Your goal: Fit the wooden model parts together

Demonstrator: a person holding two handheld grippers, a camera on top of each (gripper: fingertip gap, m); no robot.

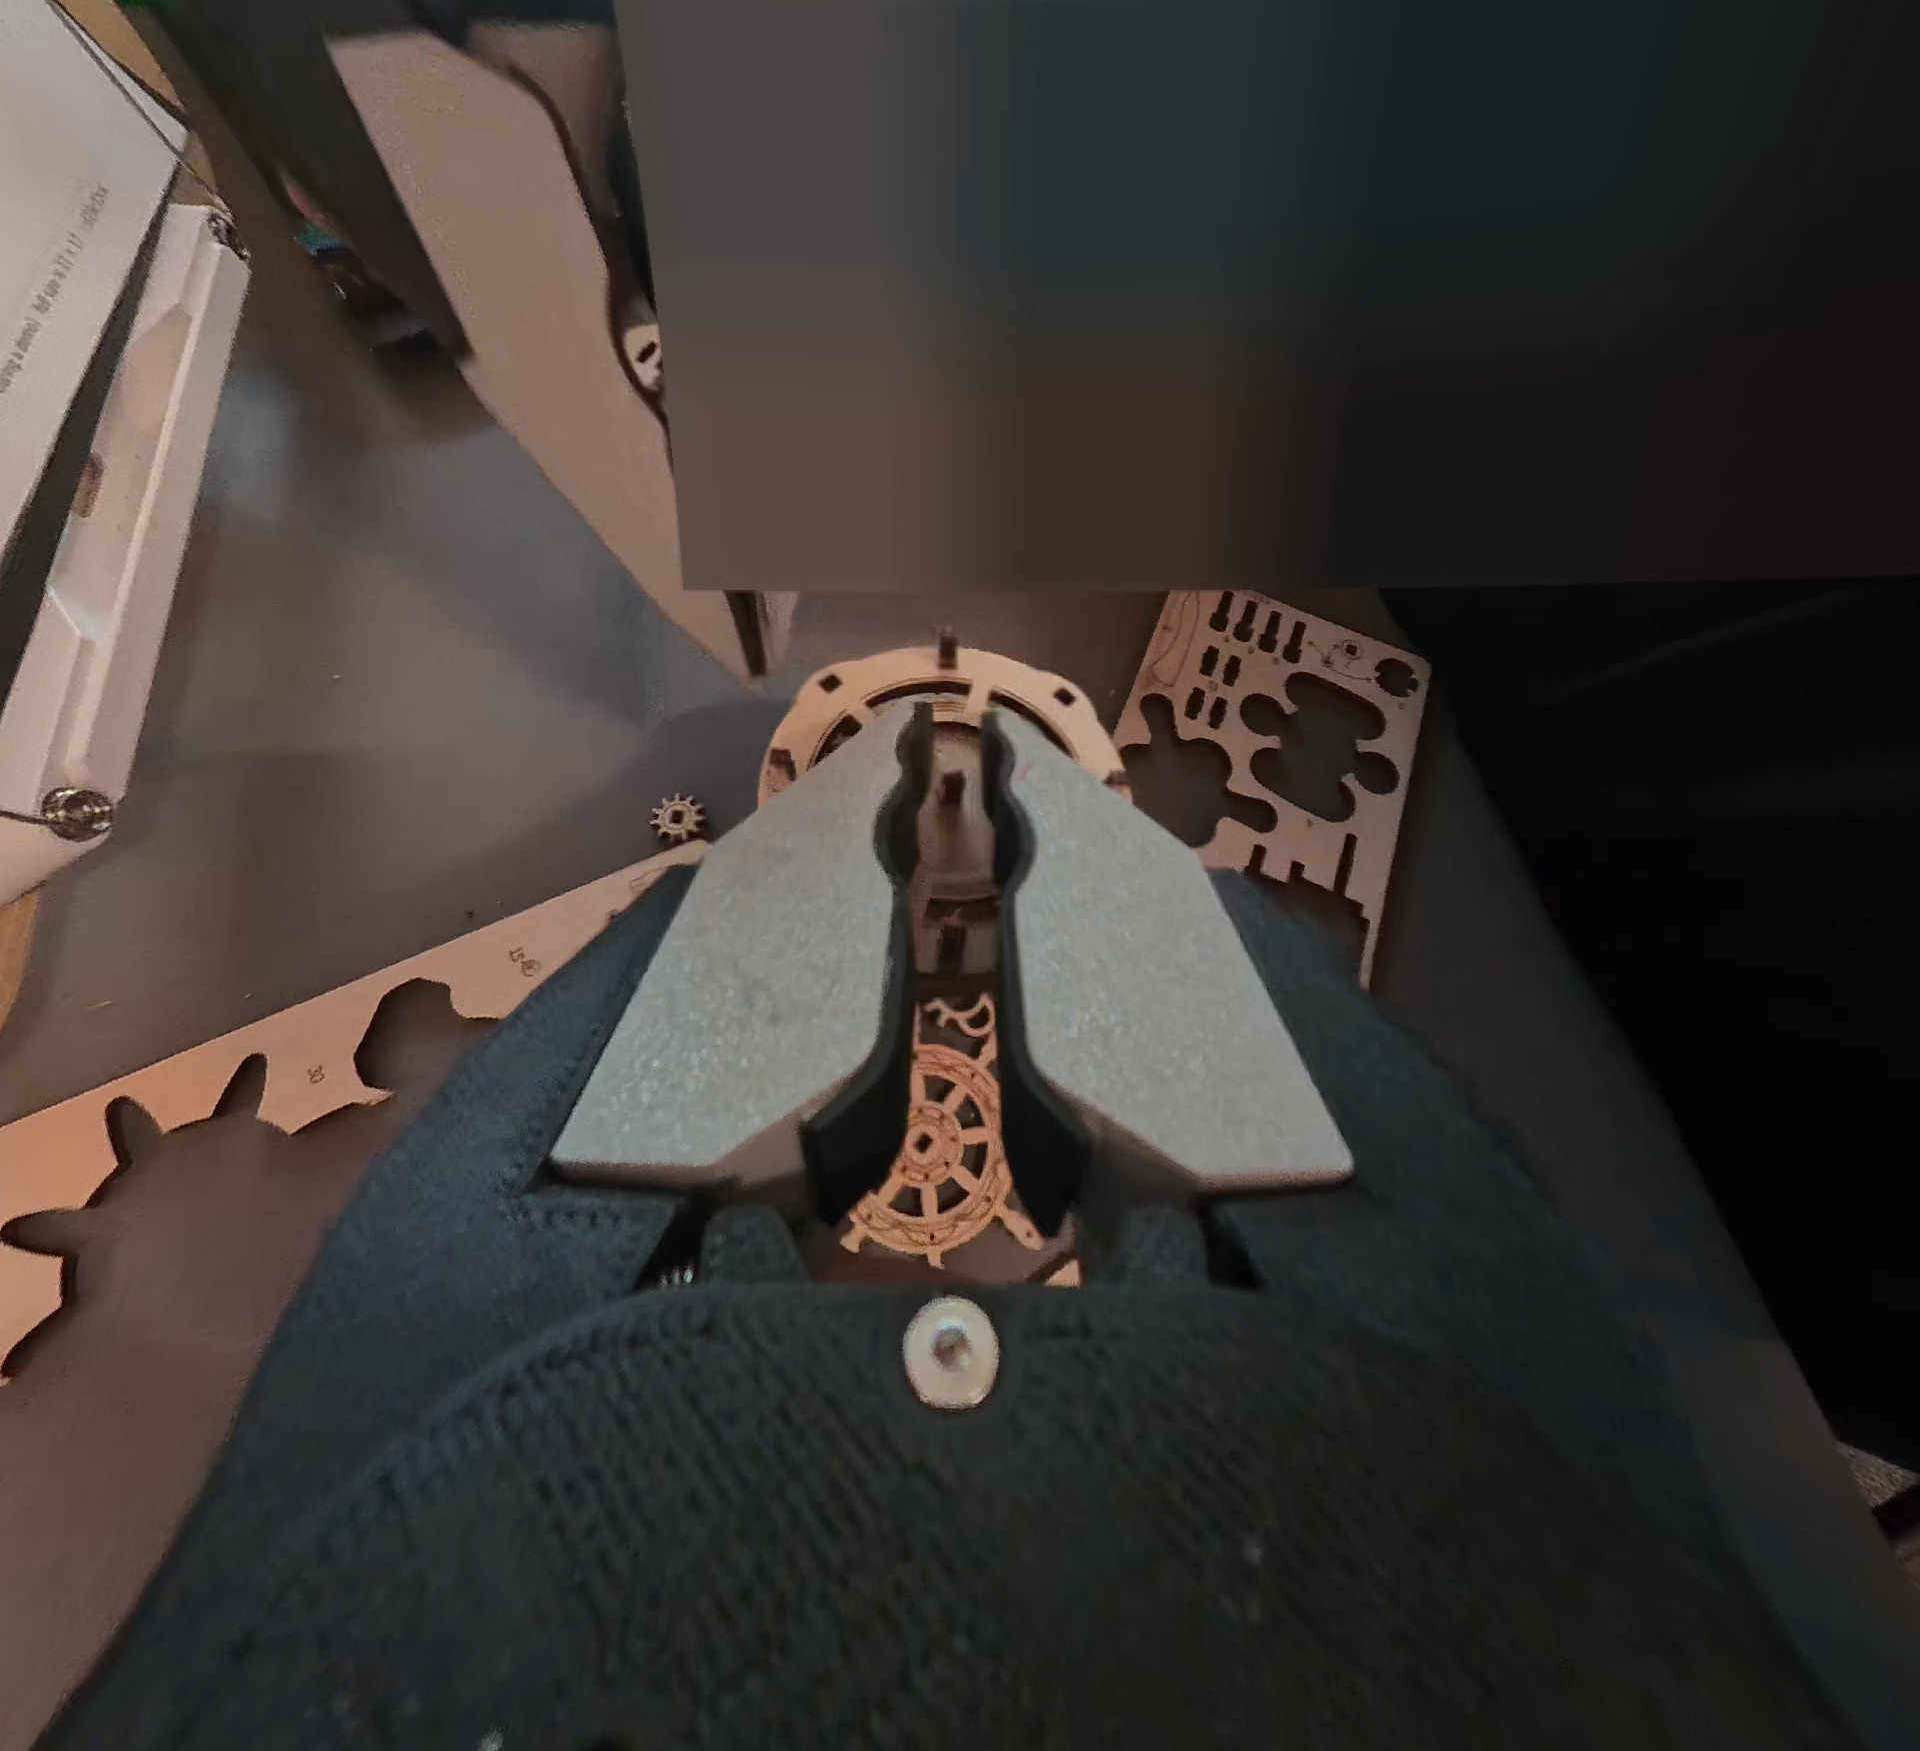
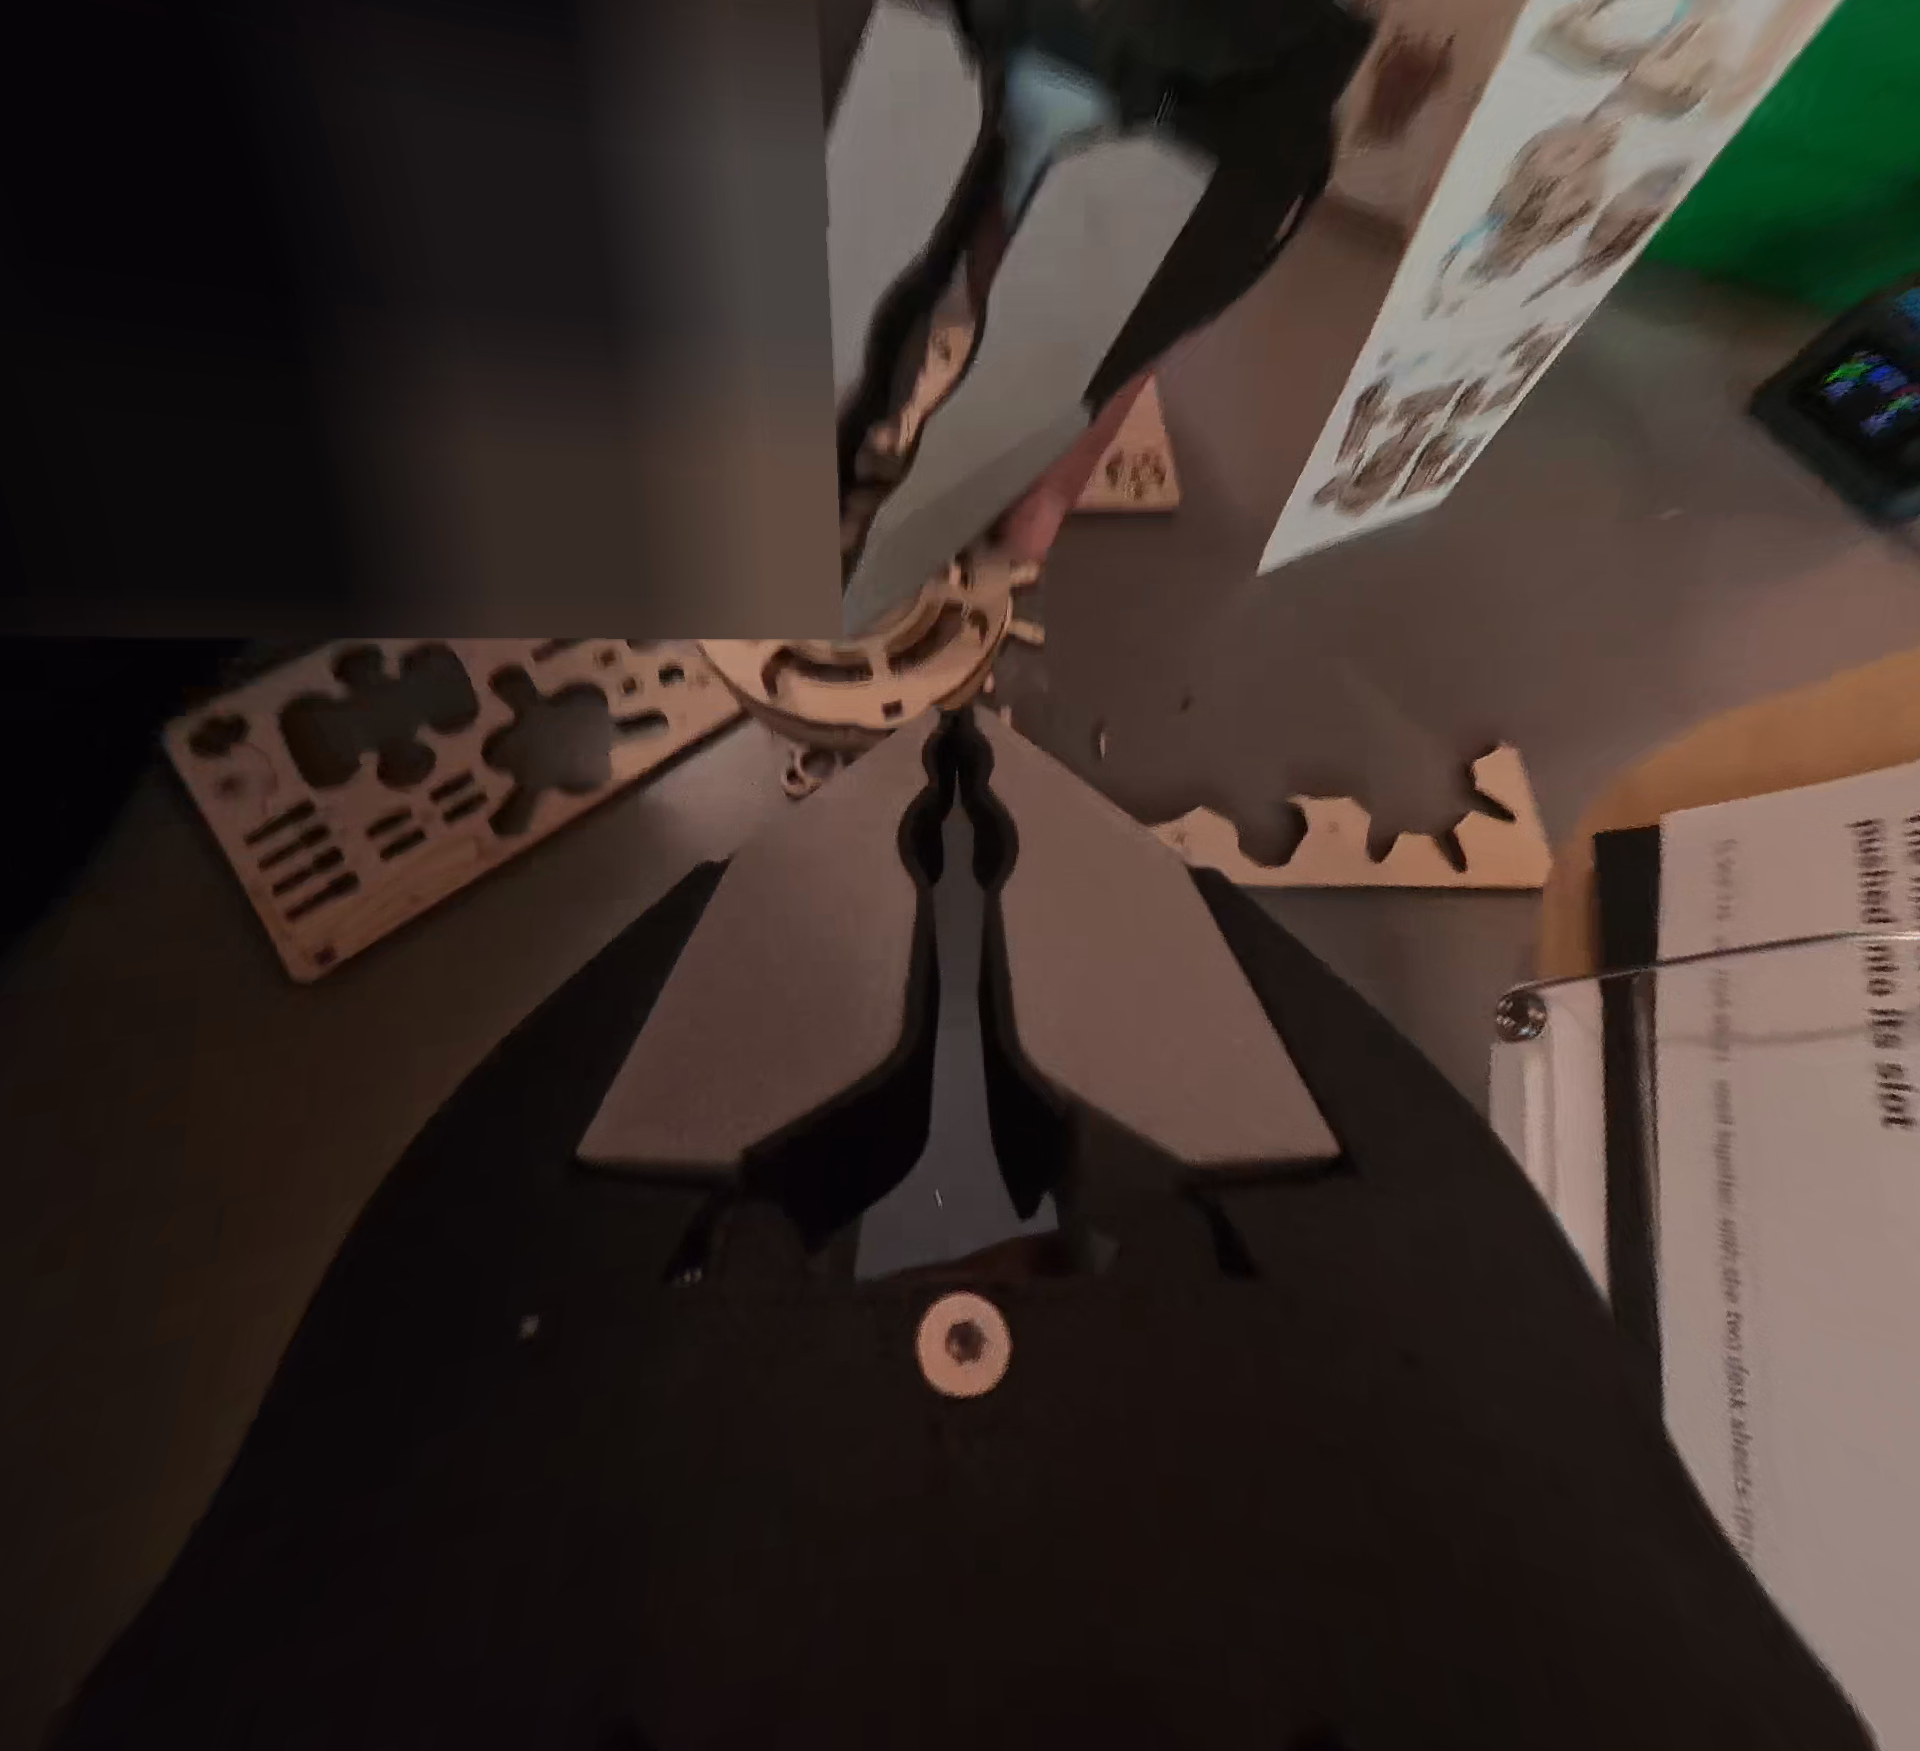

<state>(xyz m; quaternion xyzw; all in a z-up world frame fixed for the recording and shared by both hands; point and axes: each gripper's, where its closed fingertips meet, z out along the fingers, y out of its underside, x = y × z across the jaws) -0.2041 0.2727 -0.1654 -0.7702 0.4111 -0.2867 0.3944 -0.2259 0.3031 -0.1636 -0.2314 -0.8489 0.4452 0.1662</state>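
Tongs, left [image 1: 951, 735]: narrowed to a slim gap, closed upon the hub of the round wooden assembly [image 1: 940, 699], which stands upright on the desk [image 1: 395, 662] near its far edge. A spoked wooden wheel [image 1: 935, 1171] shows between the tong arms nearer the camera; whether it is joined to the assembly cannot be told.

Tongs, right [image 2: 961, 751]: nearly closed, tips just at the rim of the same round assembly [image 2: 883, 673]; nothing visible between them, contact uncertain owing to blur.

Loose stock: small wooden gear [image 1: 681, 818], lying on the desk just left of the assembly, not yet fitted. Punched-out part sheet [image 1: 1288, 766] to the right of it; second emptied sheet [image 1: 208, 1099] toward the near left edge.

Progress, judged: several layers already joined; at least the small gear remains.
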